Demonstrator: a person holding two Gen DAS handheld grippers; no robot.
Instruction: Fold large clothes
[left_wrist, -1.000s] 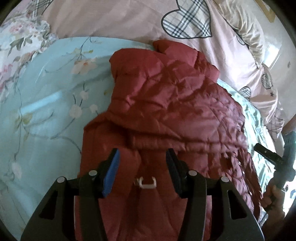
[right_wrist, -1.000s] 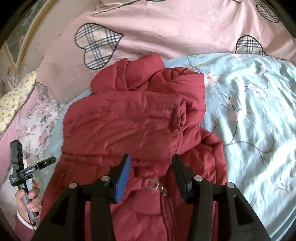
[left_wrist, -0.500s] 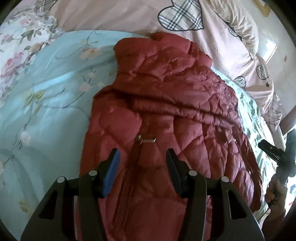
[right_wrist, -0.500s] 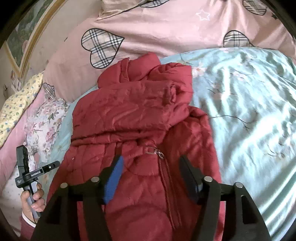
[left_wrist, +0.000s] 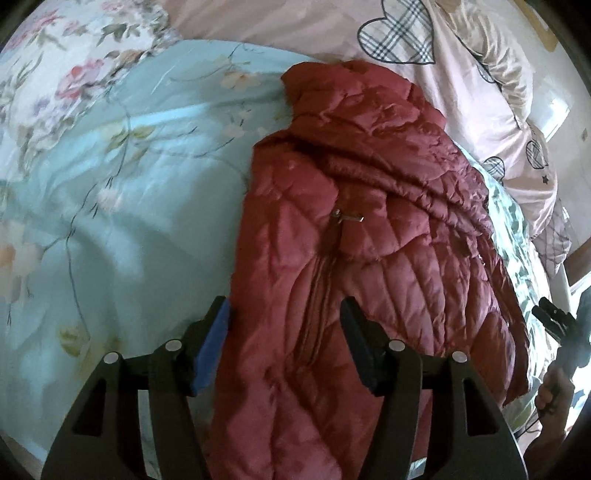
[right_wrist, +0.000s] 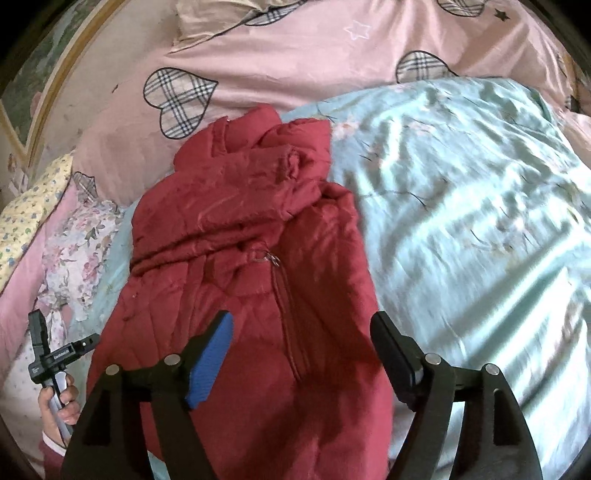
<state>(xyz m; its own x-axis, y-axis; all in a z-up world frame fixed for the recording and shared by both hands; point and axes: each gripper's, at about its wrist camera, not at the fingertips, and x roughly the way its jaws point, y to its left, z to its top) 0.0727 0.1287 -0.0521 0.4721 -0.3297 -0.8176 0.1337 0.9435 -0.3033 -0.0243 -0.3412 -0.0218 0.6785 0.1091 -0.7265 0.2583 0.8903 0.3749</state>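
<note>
- Jacket (left_wrist: 369, 229), red, quilted: lies on the light-blue floral quilt (left_wrist: 110, 192); hem end is cut off by the lower frame edge in both wrist views.
- Long axis runs from the grippers toward the pink heart-print sheet (right_wrist: 295, 66); collar end points at that sheet.
- Zipper pull (right_wrist: 271, 257) lies mid-body.
- Left gripper (left_wrist: 284, 347): jaws spread, holding nothing, above the jacket.
- Right gripper (right_wrist: 301, 354): jaws spread wide, empty.

Red quilted jacket (left_wrist: 354, 266) (right_wrist: 251, 280), sleeves folded across, flat on bedding
</note>
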